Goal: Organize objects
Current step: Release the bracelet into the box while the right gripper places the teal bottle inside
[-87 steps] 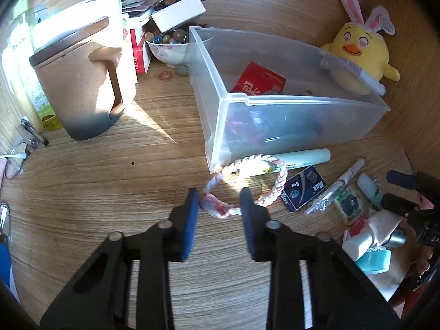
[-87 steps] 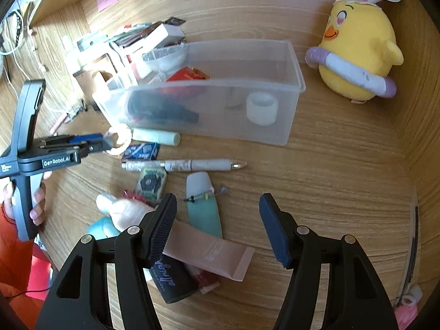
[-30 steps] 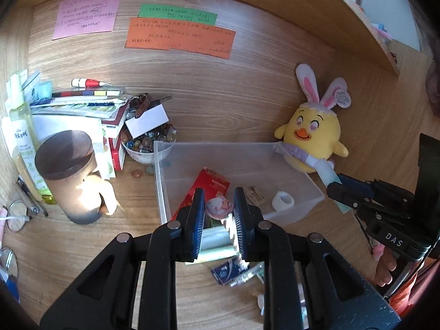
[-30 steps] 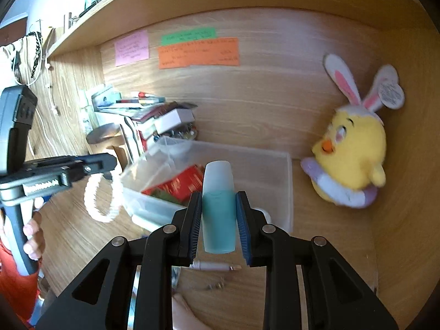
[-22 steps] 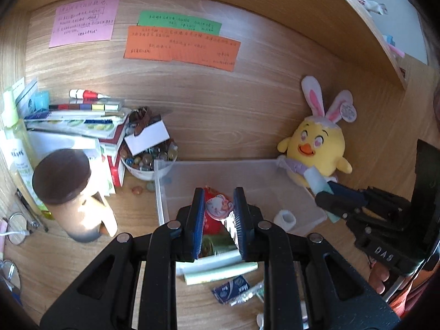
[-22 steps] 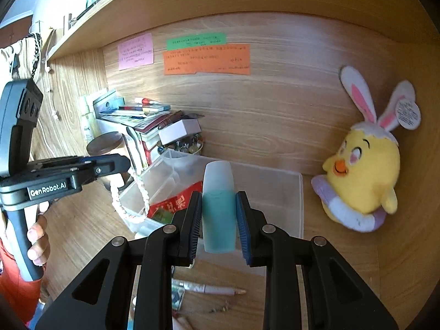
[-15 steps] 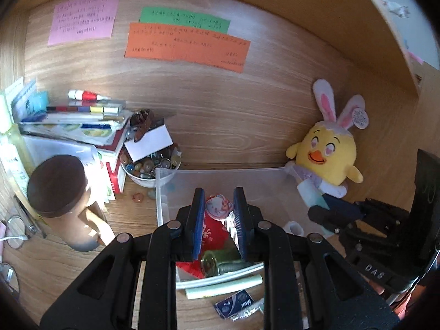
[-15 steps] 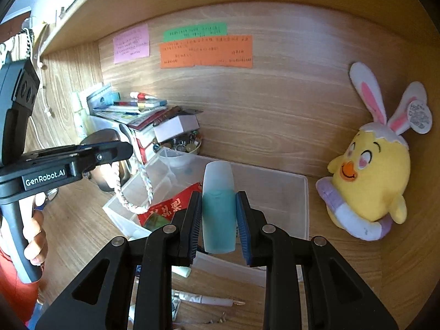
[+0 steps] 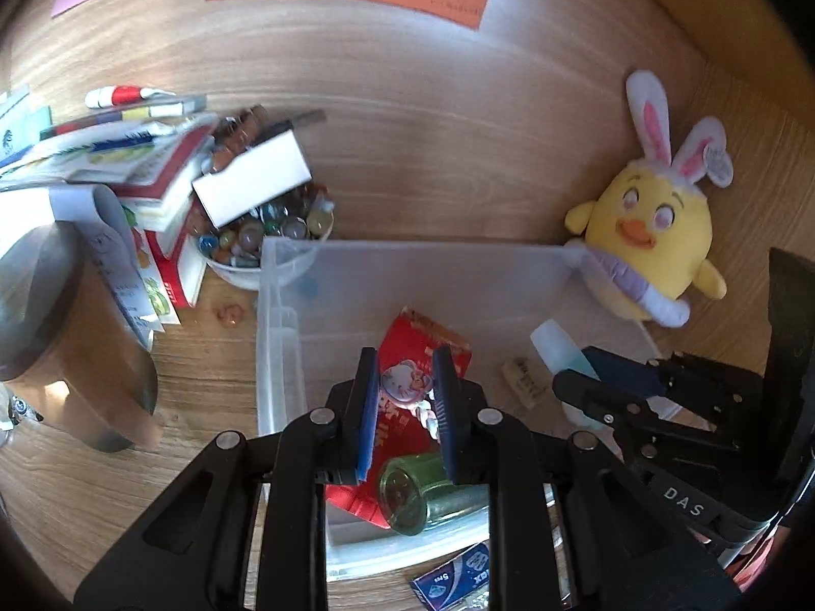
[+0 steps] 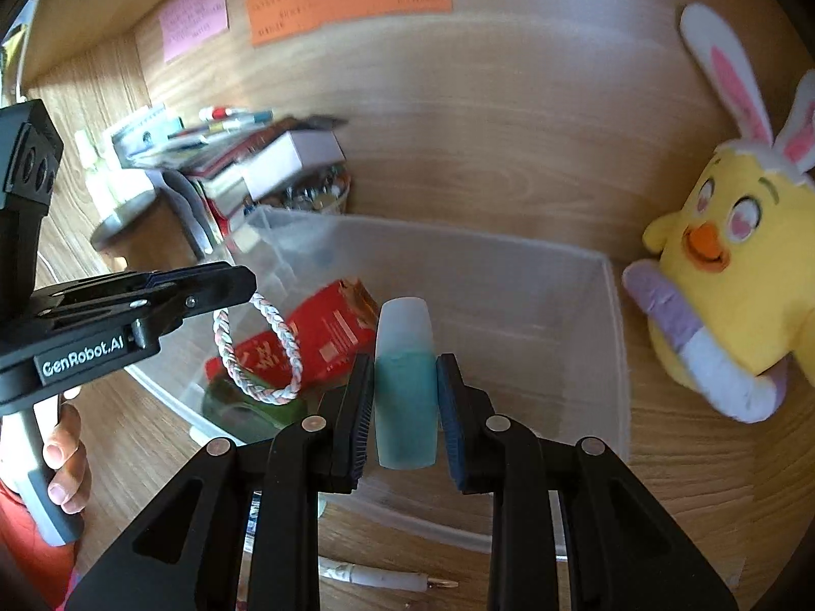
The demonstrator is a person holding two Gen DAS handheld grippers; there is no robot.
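Note:
My left gripper (image 9: 405, 387) is shut on a pink-and-white braided bracelet with a cartoon charm (image 9: 406, 382). It hovers over the left part of the clear plastic bin (image 9: 407, 249). In the right wrist view the bracelet's loop (image 10: 260, 356) hangs from the left gripper (image 10: 247, 282) above a red packet (image 10: 326, 326) in the bin (image 10: 614, 336). My right gripper (image 10: 405, 377) is shut on a teal tube with a white cap (image 10: 406, 361), held over the bin's middle. The left wrist view shows the right gripper (image 9: 580, 371) and its tube (image 9: 555, 341) over the bin's right end.
A green bottle (image 9: 423, 494) lies in the bin. A yellow plush chick (image 10: 728, 265) leans on the bin's right corner. A bowl of marbles (image 9: 265, 239), stacked books and a brown lidded mug (image 9: 61, 336) crowd the left. A pen (image 10: 387, 578) and a blue packet (image 9: 458, 578) lie in front.
Both grippers have moved forward and down towards the bin, which now fills more of each view. The bracelet and the tube stay held.

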